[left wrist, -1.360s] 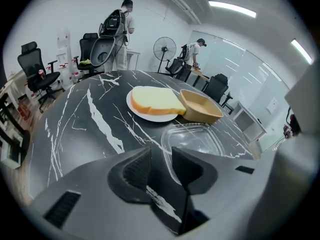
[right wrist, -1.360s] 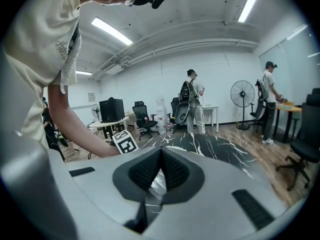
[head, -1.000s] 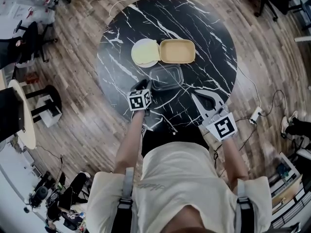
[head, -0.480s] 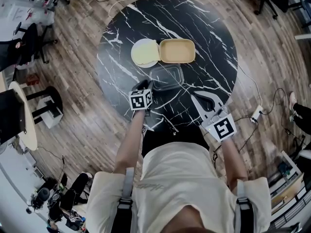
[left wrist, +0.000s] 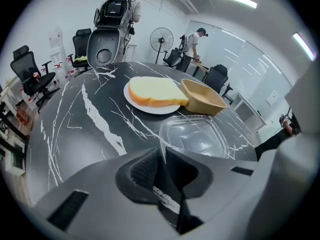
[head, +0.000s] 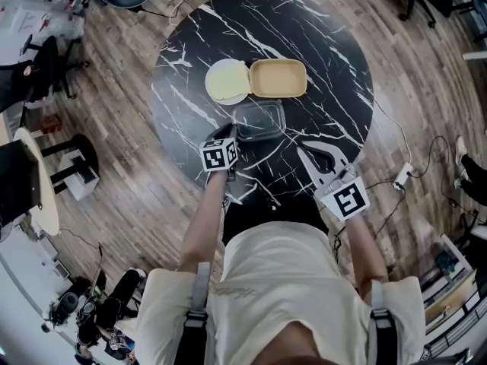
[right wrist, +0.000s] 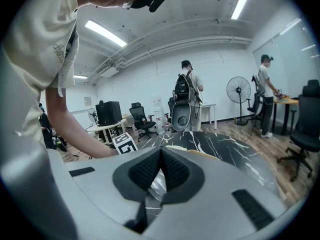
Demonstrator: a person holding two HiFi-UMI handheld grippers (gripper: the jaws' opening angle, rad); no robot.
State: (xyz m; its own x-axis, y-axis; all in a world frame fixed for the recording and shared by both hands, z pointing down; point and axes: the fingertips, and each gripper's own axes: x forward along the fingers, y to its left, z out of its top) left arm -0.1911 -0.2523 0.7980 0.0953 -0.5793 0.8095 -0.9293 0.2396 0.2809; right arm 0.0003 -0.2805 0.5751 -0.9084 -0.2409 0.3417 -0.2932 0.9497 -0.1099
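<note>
Head view: the left gripper (head: 230, 134) meets the clear plastic tray (head: 260, 120) on the black marble worktop (head: 335, 67) — the yellow bread slice (head: 225, 80) and the empty tan box (head: 278, 80) lie beyond, untouched. Left gripper view: fingers (left wrist: 141, 168) clamp the tray's rim. Right gripper view: the right gripper (right wrist: 161, 154) has its fingers together — empty.

Clock directions follow the head view, 12 o'clock being the far edge of the table (head: 327, 44). The plate (head: 221, 91) carries the bread slice (left wrist: 152, 90). The bowl (head: 278, 79) touches the plate at 3 o'clock. The clear container (head: 259, 120) lies near both, at their 6 o'clock. The left gripper (head: 228, 134) is at the container's 8 o'clock corner, and the right gripper (head: 303, 150) is apart at 4 o'clock.
</note>
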